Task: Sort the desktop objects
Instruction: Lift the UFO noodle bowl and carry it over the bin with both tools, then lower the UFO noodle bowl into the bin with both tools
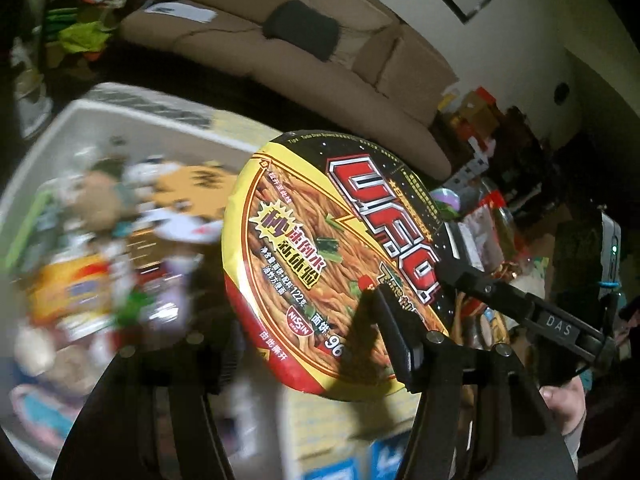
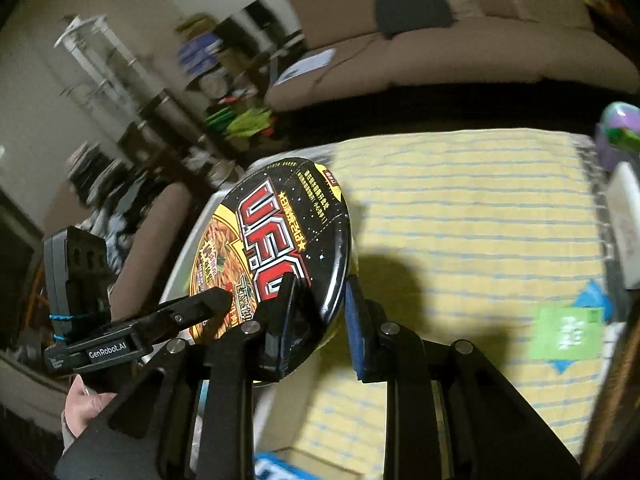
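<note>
Black-and-yellow round instant noodle bowl [image 1: 336,256] hangs tilted above a white storage bin [image 1: 132,120], both grippers' fingers [image 2: 280,320] clamping its rim; uneven release could tip it outside.

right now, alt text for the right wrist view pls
A tilted UFO noodle bowl is pinched by both grippers, right near, left from the left, over a yellow striped cloth; a sofa lies behind.

Glossy film-wrapped noodle bowl [image 2: 280,236]; woven cloth [image 2: 480,216], matt.
</note>
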{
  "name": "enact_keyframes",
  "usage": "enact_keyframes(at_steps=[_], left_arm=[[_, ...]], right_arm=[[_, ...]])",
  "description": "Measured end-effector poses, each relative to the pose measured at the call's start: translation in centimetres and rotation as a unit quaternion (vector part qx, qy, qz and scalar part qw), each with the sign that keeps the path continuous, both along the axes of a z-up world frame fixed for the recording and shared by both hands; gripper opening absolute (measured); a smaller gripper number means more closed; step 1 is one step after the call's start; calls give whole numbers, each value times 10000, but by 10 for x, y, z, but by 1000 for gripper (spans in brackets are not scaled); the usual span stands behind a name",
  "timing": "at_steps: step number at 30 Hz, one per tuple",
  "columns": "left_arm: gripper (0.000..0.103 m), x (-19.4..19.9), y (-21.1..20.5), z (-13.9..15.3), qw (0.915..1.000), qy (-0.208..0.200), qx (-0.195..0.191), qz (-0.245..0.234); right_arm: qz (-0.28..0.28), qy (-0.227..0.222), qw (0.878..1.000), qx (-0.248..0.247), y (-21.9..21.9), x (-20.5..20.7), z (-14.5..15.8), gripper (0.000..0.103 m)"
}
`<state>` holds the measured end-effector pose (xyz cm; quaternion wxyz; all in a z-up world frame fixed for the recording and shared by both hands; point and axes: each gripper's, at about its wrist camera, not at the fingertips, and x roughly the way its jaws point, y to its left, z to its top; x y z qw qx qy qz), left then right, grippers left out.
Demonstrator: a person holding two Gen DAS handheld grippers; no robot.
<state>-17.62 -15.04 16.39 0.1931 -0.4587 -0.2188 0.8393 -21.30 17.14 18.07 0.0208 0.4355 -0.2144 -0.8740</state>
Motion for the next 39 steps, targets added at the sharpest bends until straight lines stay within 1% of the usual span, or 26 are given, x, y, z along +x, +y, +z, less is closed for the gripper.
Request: enact_keyframes(at_steps=[1, 4, 7, 10, 13, 15, 17, 20, 23, 25, 27, 29, 31, 39], left_arm=[[62, 11, -23, 0, 10000, -39, -26, 85], [62, 33, -75, -7, 9993, -145, -79, 328], [65, 45, -118, -22, 9977, -310, -113, 599], [66, 52, -149, -46, 9958, -495, -164, 758], [66, 49, -163, -67, 9949, -642, -142, 767], [66, 43, -165, -75, 9950, -670, -162, 722], [66, 38, -165, -83, 9954, -687, -59, 658], [66, 29, -158, -89, 9966, -661, -26, 497], [66, 24, -147, -95, 9968, -733, -18, 308], [66, 21, -137, -97, 9972, -714, -99, 209], [66, 19, -134, -96, 9969, -746, -155, 205], [66, 16, -128, -94, 9964, -757, -352, 155], [66, 15, -121, -91, 9960, -711, -536, 97], [66, 10, -91, -84, 9951, -727, -656, -145]], right_arm=[[16, -21, 10000, -41, -22, -4, -3, 22], [247, -84, 9995, -176, -69, -14, -14, 22], [450, -219, 9982, -316, -121, -29, -36, 22], [499, -403, 9973, -357, -151, -41, -60, 22], [444, -617, 9959, -489, -168, -48, -87, 22], [365, -714, 9956, -495, -171, -50, -100, 22], [255, -752, 9955, -522, -168, -51, -108, 22], [99, -788, 9953, -562, -158, -49, -112, 22], [-6, -864, 9948, -533, -147, -46, -114, 22], [-84, -925, 9942, -549, -139, -44, -118, 22], [-224, -1012, 9917, -756, -129, -43, -126, 23], [-303, -1019, 9904, -880, -125, -43, -132, 23], [-315, -970, 9913, -829, -125, -42, -132, 23], [-576, -925, 9900, -900, -98, -30, -128, 24]])
